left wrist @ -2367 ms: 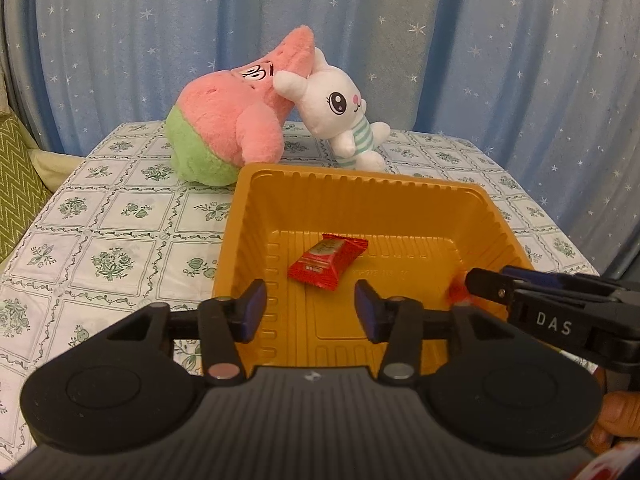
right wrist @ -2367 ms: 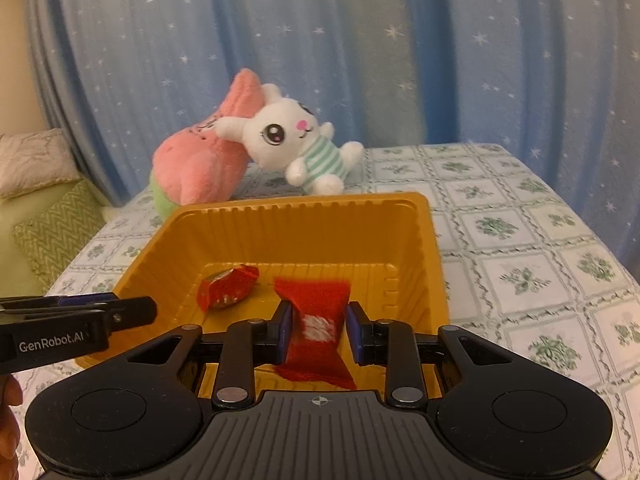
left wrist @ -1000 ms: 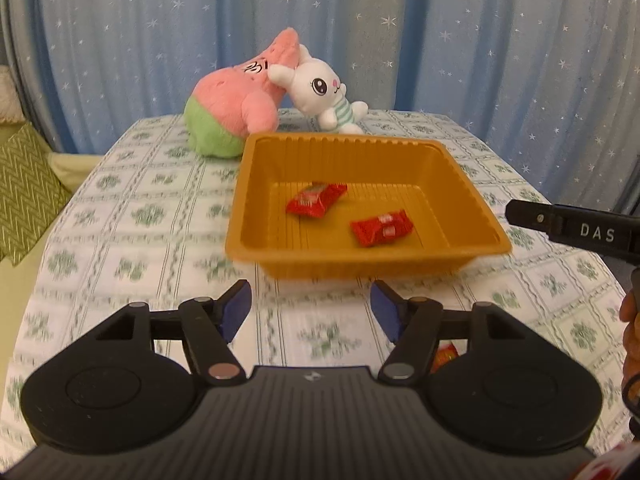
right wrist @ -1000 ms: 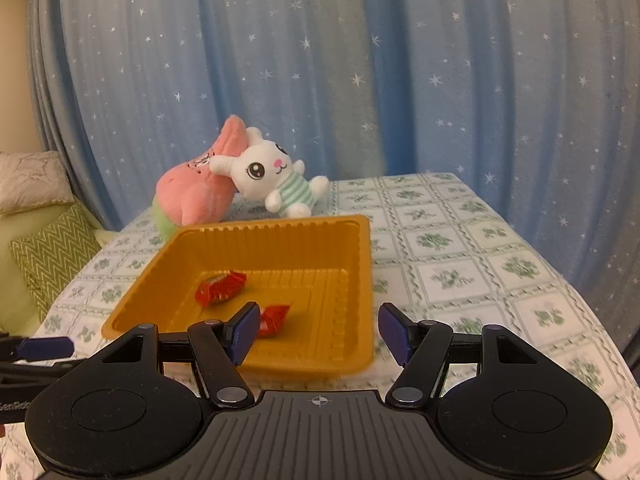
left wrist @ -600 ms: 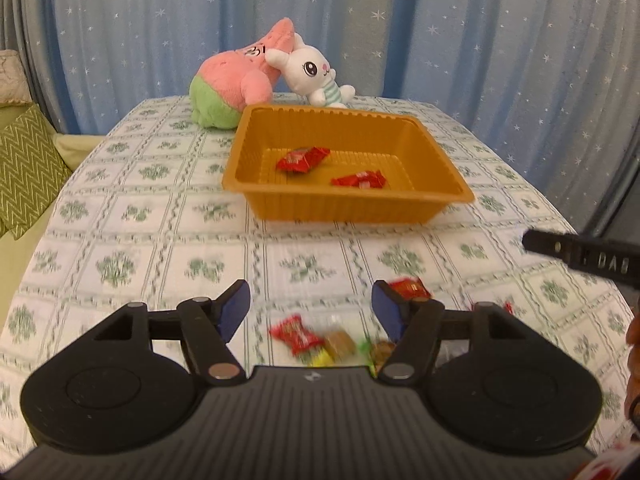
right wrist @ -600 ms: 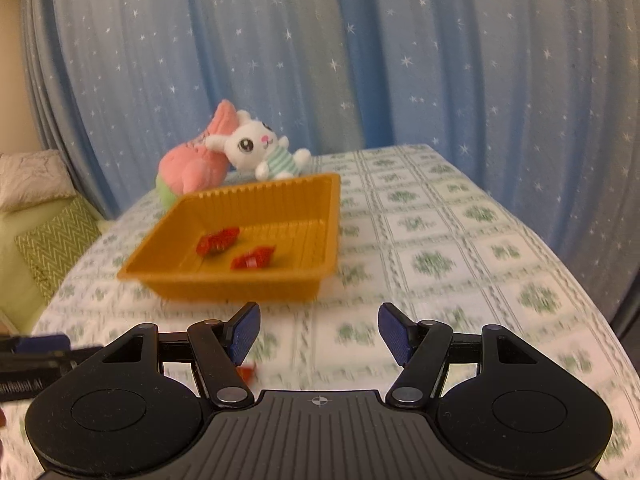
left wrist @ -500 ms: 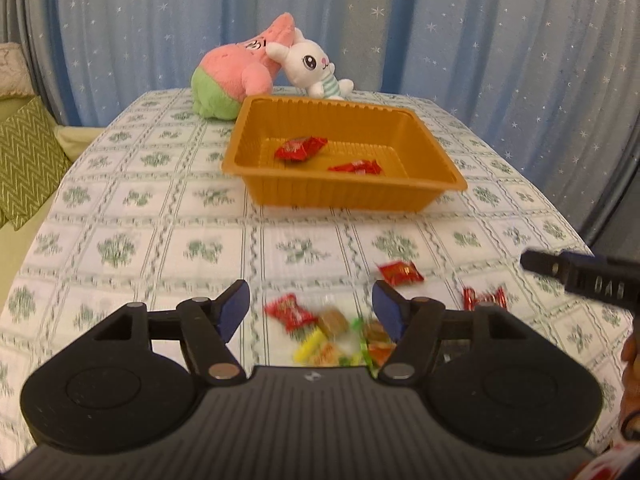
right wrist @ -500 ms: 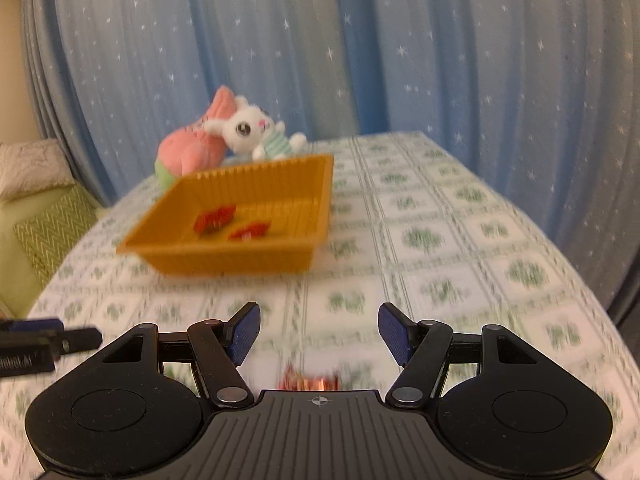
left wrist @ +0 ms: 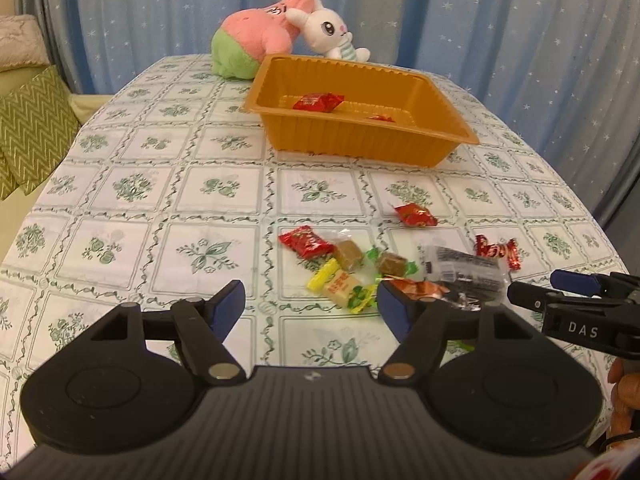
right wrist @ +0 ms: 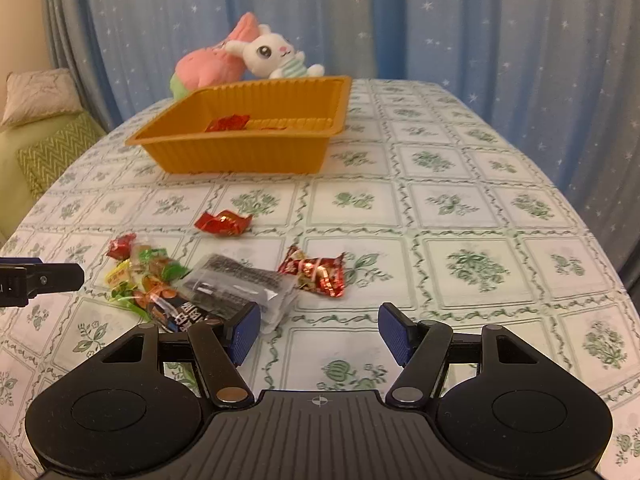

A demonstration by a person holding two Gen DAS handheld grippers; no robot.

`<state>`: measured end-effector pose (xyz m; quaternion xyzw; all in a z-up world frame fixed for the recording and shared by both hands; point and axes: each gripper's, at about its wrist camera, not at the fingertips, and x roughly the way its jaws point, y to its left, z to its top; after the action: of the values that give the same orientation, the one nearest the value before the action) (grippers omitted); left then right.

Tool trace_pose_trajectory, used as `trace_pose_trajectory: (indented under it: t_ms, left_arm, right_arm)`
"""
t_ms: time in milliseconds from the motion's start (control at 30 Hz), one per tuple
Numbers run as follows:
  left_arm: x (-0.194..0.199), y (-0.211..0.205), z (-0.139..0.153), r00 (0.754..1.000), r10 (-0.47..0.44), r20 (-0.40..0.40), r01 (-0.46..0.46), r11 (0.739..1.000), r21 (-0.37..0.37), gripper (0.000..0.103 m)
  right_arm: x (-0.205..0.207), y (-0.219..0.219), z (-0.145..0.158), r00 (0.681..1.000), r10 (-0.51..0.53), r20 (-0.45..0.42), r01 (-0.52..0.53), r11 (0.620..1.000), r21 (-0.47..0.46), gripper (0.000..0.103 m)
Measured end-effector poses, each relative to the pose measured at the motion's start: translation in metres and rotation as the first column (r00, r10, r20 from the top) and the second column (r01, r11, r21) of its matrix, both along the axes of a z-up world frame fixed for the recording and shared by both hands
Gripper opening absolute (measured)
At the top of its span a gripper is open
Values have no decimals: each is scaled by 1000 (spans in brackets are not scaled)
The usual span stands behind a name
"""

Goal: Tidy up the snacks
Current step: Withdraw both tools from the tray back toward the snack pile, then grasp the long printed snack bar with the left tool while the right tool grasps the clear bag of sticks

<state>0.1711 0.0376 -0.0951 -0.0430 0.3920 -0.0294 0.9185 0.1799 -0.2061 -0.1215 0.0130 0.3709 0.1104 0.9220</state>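
An orange tray (left wrist: 340, 136) (right wrist: 248, 156) stands far back on the table with two red snack packets (left wrist: 318, 102) (right wrist: 228, 123) inside. Nearer lies a loose pile of wrapped snacks (left wrist: 352, 276) (right wrist: 148, 276): red packets (left wrist: 306, 242) (left wrist: 415, 215) (right wrist: 223, 222), a red foil bar (left wrist: 498, 251) (right wrist: 316, 272), a dark clear bag (left wrist: 460, 268) (right wrist: 240, 284) and small yellow and green sweets. My left gripper (left wrist: 310, 310) hovers before the pile, its jaws opening and empty. My right gripper (right wrist: 318, 334) stands open and empty just short of the foil bar.
A pink plush (left wrist: 256, 38) (right wrist: 208, 64) and a white rabbit plush (left wrist: 328, 32) (right wrist: 276, 56) lean behind the tray. Blue starred curtains hang at the back. Green cushions (left wrist: 28, 116) (right wrist: 52, 148) lie off the table's left edge. The cloth is white with green flowers.
Both grippers have pulled back from the tray and sunk toward the near table, bringing the loose snack pile into view. The right one dropped its red packet in the tray earlier. The left jaws widened slightly.
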Motion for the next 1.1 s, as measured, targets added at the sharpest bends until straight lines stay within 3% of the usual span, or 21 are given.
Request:
trace_pose_trajectory:
  t_ms: [267, 467, 633, 800, 933, 1100]
  left_arm:
    - [3, 8, -7, 1000, 15, -23, -15, 1000, -14, 73]
    - [2, 5, -10, 999, -7, -39, 6, 1000, -23, 73]
    - [5, -3, -14, 998, -33, -62, 28, 997, -75, 73]
    - [9, -30, -15, 993, -108, -54, 103, 991, -91, 67]
    - [13, -52, -21, 987, -151, -63, 145, 985, -95, 52]
    - [17, -71, -31, 980, -181, -82, 179, 983, -32, 40]
  right_arm:
    - [9, 21, -12, 998, 51, -25, -53, 996, -71, 65]
    - [-10, 40, -11, 988, 153, -25, -155, 983, -96, 65]
    - [-25, 51, -9, 972, 234, -11, -234, 968, -92, 65]
    - [-20, 35, -4, 991, 132, 13, -130, 987, -95, 65]
    - [-15, 17, -4, 1000, 26, 15, -24, 992, -120, 65]
    - [-10, -4, -4, 999, -39, 5, 39, 995, -88, 65]
